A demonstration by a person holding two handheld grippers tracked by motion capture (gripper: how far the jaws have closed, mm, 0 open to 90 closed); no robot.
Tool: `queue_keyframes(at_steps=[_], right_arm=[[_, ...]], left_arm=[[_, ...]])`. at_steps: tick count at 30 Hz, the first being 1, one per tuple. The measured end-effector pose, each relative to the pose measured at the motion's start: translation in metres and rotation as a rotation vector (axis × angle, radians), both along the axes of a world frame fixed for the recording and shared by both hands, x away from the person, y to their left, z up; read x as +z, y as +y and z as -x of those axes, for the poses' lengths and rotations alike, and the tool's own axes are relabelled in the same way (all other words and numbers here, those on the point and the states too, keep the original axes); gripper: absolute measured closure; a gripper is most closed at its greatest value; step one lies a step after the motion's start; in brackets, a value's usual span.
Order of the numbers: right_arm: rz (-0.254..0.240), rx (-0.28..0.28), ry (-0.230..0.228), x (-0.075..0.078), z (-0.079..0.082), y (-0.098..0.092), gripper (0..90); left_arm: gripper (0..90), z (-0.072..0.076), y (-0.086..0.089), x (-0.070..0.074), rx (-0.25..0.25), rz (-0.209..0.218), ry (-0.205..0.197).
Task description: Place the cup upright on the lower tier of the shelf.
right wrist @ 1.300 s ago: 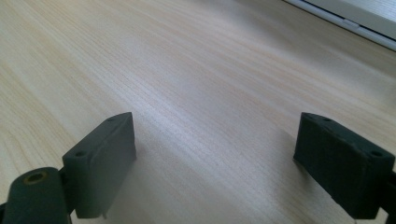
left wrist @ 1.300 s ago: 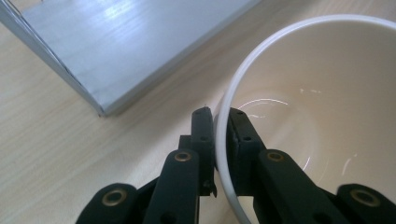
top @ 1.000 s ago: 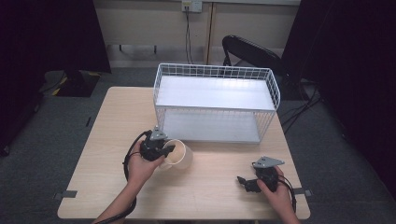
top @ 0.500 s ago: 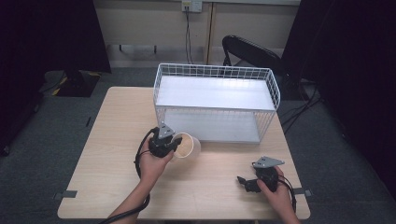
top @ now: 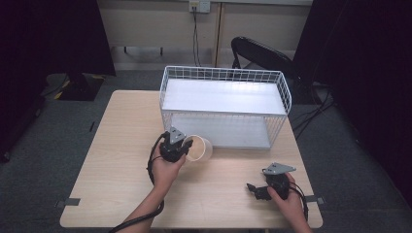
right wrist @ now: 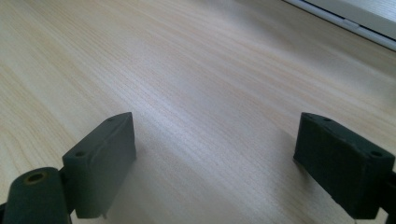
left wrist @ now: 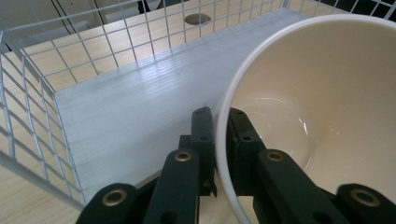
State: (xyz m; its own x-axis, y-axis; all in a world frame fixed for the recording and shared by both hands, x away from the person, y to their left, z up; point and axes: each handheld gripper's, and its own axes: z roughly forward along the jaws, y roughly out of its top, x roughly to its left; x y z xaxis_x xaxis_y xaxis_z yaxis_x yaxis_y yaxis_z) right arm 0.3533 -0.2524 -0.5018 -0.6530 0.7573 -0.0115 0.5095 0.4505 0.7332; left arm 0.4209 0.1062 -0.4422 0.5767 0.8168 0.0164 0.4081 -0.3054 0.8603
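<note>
Your left gripper (top: 187,144) pinches the cup (top: 199,148) by its rim, just before the wire basket (top: 286,99); your right gripper (top: 253,189) rests open. Hold that pinch firm and guide the cup onto the lower shelf (left wrist: 140,112), clear of the basket's front wires.

I can read no text, label, brand, number or sign from here: nothing legible on the cup (left wrist: 327,107), the wire basket (top: 223,104), the table (top: 116,145) or either gripper.
</note>
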Motion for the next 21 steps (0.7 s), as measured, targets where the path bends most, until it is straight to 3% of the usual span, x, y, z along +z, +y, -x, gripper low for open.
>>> queue_keyframes(at_steps=[7,21], right_arm=[[-0.001,0.0,0.001,0.0,0.0,0.0,11.7],[-0.001,0.0,0.0,0.0,0.0,0.0,11.7]], left_arm=[[83.0,-0.007,-0.004,0.0,0.024,0.018,-0.017],[83.0,-0.018,-0.014,0.0,0.076,0.001,-0.053]])
